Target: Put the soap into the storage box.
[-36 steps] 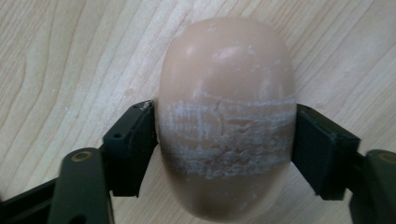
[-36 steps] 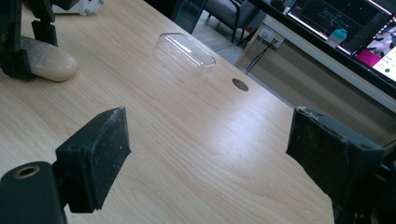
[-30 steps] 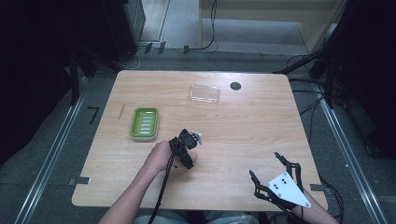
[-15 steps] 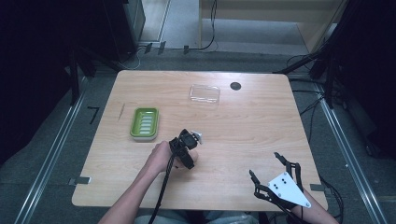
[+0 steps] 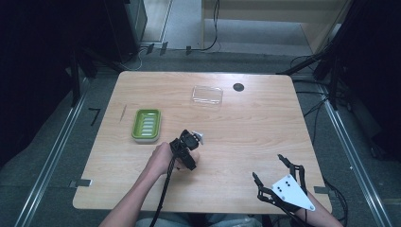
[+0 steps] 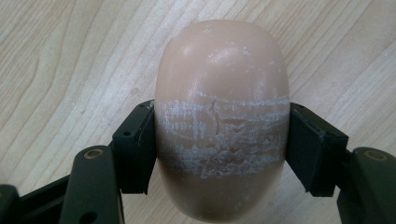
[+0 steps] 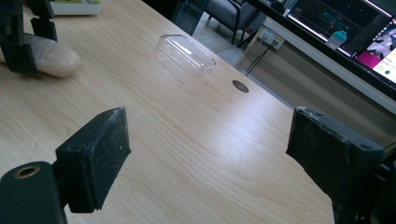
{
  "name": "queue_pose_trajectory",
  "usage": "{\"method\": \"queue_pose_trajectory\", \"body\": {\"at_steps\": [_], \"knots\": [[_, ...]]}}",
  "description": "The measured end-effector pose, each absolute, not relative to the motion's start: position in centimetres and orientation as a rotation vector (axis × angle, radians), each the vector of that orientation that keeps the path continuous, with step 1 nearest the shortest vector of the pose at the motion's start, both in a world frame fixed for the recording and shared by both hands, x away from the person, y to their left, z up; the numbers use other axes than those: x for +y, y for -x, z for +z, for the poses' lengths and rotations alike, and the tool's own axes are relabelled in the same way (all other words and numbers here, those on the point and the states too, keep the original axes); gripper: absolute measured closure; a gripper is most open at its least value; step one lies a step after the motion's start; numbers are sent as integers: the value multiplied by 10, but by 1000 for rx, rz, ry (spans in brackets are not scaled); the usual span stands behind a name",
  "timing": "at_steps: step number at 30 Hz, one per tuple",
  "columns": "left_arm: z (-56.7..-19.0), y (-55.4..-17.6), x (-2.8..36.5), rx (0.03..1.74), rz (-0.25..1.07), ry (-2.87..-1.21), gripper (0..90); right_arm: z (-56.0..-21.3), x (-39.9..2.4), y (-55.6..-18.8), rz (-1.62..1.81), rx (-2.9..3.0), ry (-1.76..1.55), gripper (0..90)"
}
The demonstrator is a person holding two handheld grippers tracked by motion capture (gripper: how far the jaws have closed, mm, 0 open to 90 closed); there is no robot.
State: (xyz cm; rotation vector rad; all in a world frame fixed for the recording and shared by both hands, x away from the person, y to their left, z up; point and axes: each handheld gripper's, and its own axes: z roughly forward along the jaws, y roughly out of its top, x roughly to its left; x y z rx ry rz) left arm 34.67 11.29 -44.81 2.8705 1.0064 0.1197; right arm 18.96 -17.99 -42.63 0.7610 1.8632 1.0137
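Nothing moved, left gripper (image 6: 219, 144) jaws clamping soap bar (image 6: 222, 116) mid-length, right gripper (image 7: 205, 158) jaws wide, empty.

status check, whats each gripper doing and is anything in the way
Left gripper shut on soap bar, resting on table. Right gripper open, idle. Green soap dish nearby, path clear.

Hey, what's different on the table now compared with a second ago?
Nothing visibly moved. The left gripper stays clamped on the soap bar at the table's middle, the right gripper stays open near the front edge, and the green dish and clear lid are unmoved.
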Motion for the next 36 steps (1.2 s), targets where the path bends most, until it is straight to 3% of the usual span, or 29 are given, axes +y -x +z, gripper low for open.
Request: {"method": "queue_pose_trajectory", "body": {"at_steps": [36], "knots": [[-433,-334,158,1159,123,-2798,335,-426,-179,-189,1012,1857,-766,131]]}}
